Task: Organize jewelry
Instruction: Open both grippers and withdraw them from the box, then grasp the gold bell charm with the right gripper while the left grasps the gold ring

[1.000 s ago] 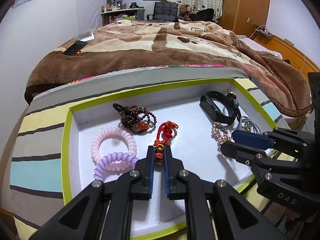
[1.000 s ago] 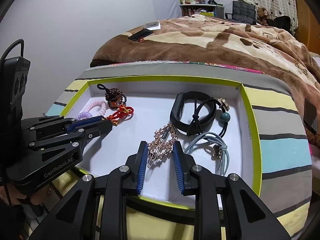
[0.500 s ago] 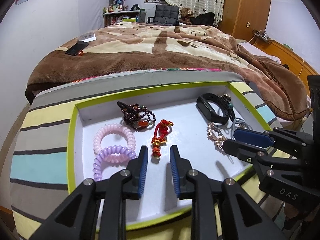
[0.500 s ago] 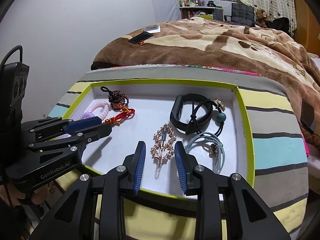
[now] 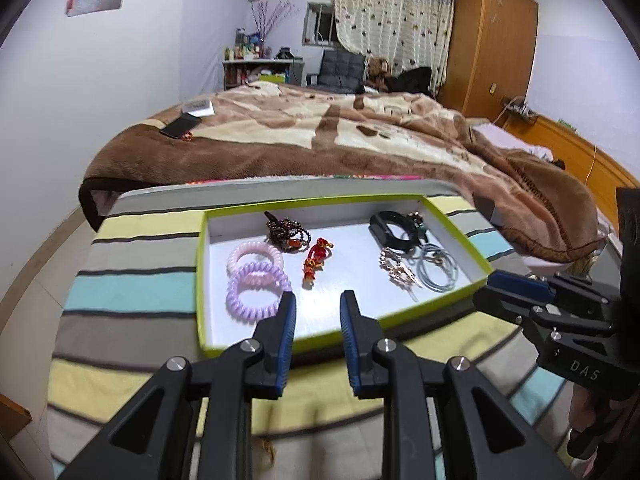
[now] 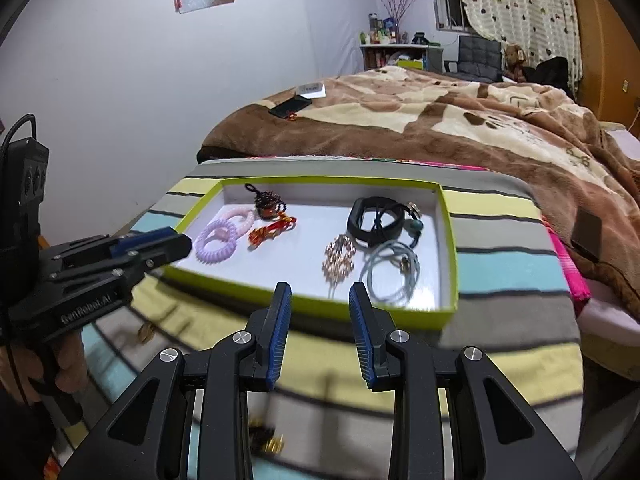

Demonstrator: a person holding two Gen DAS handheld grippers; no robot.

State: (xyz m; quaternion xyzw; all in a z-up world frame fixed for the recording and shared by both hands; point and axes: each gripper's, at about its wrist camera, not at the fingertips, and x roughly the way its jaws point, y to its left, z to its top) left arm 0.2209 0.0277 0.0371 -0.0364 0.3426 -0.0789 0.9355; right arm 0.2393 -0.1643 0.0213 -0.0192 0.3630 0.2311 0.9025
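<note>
1. Left tongs (image 5: pixel 317 312) and right tongs (image 6: pixel 319 304) hover agape, empty, at the near rim of the lime-edged white cardboard tray (image 6: pixel 448 224).
2. Inside lie lilac spiral hair ties (image 5: pixel 256 280), a red knotted charm (image 5: pixel 316 258) and a gold rhinestone clip (image 6: pixel 339 258).
3. Sorting looks largely done; the next move likely calls for checking the striped surface (image 5: pixel 132 280) for strays.

Brown patterned blanket (image 5: pixel 360 136) covering bed; black phone (image 5: pixel 181 126) and white card (image 5: pixel 199 106) lying near each other on it. Striped cloth (image 5: pixel 132 264) covering desk. Dotted curtain (image 5: pixel 392 20) hanging beside wooden wardrobe (image 5: pixel 490 40); grey chair (image 6: pixel 478 56) standing beyond bed
</note>
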